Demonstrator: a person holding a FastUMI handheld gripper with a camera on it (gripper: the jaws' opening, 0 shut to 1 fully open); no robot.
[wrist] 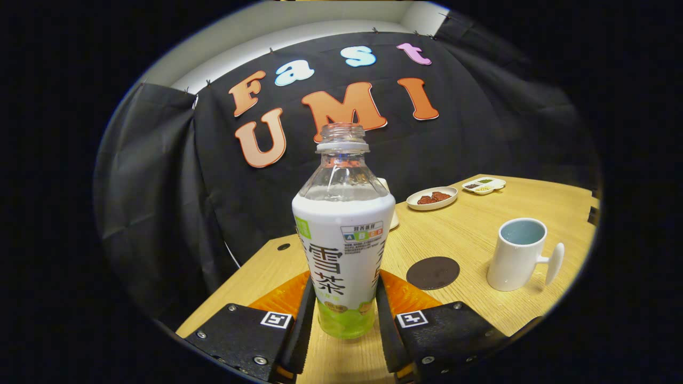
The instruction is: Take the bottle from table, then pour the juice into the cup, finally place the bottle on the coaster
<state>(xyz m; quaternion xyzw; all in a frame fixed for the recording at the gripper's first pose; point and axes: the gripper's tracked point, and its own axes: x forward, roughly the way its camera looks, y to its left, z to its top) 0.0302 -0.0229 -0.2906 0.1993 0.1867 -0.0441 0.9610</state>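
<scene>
Gripper view: bottle [342,240] upright, neck up

The camera rides on the hand-held gripper [341,314], low over the desk [469,234], facing forward along its fingers toward the booth wall. It sits very close to the bottle [343,229], which rises between the fingers.
</scene>
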